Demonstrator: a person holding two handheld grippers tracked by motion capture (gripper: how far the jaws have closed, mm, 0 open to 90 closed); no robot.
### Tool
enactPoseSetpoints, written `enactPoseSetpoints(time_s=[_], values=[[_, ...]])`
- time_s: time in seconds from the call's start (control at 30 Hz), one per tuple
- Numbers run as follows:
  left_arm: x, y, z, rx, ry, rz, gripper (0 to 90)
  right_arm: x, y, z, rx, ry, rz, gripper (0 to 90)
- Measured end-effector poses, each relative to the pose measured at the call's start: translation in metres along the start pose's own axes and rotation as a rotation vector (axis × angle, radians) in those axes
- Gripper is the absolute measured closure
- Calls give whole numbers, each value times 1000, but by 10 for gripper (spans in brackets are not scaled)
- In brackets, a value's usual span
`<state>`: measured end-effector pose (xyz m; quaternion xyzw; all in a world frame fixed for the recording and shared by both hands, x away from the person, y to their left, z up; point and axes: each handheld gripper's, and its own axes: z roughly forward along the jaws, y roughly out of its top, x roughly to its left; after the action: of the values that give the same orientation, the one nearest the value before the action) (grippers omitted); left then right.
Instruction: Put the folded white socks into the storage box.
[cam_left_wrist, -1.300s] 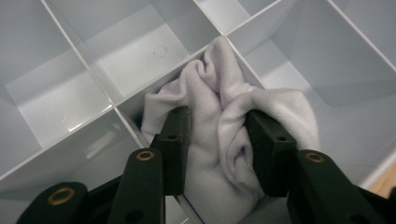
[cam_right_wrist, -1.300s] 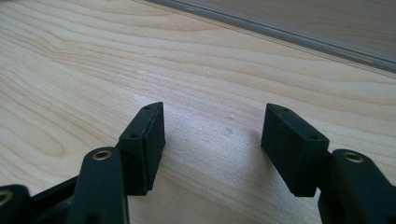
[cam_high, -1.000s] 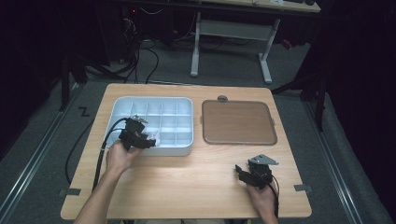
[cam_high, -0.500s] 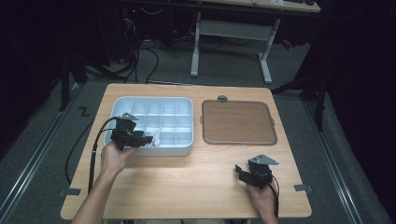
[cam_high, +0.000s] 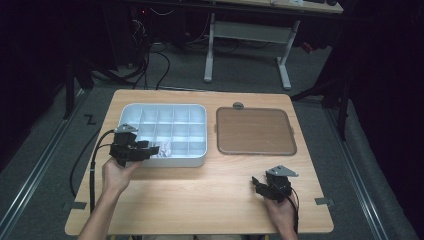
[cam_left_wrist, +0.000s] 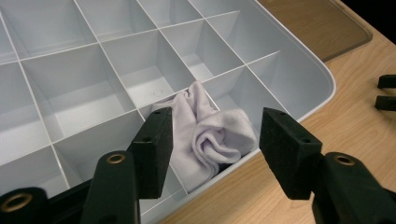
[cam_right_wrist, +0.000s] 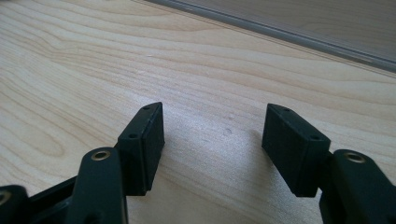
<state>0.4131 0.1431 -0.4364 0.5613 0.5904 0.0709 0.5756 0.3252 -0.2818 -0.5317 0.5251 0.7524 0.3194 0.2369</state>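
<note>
Between the left fingers: the left gripper (cam_left_wrist: 212, 140) is holding its two black jaws apart, with a crumpled white cloth (cam_left_wrist: 210, 133) lying in the gap beyond them, touched by neither.
Left fingers: the black rectangular pads (cam_left_wrist: 156, 149) are hanging just above the near edge of the tray, gripping nothing.
Cloth's place: it is sitting bunched in a near-row compartment of the pale grey plastic divided tray (cam_left_wrist: 299, 60), spilling over one thin divider towards the next cell.
High view, left side: the left gripper (cam_high: 150, 151) is pointing across the near rim of the tray (cam_high: 165, 107), the cloth (cam_high: 164, 149) showing just past its tips; the person's left hand (cam_high: 117, 175) is gripping it from behind.
Between the right fingers: the right gripper (cam_right_wrist: 212, 140) is keeping its jaws spread, with bare wood in the gap.
Right fingers: one pad (cam_right_wrist: 144, 144) is hovering close to the light wooden table (cam_right_wrist: 140, 56); whether it is touching I cannot tell.
Beyond the right fingers: the rim of a brown rounded-square flat tray (cam_right_wrist: 289, 18) is running across the far edge.
High view, right side: the right gripper (cam_high: 260, 182) is sitting near the table's (cam_high: 200, 200) front edge, well apart from the brown tray (cam_high: 255, 130).
</note>
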Motion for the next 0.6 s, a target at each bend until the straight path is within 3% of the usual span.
enactPoseSetpoints(time_s=[0.37,0.6], values=[[2,-2,-16,-48,-24,-24,447,0,0,0,0,1,7,405],[3,-7,-26,-55,-41,-33,444,0,0,0,0,0,7,406]])
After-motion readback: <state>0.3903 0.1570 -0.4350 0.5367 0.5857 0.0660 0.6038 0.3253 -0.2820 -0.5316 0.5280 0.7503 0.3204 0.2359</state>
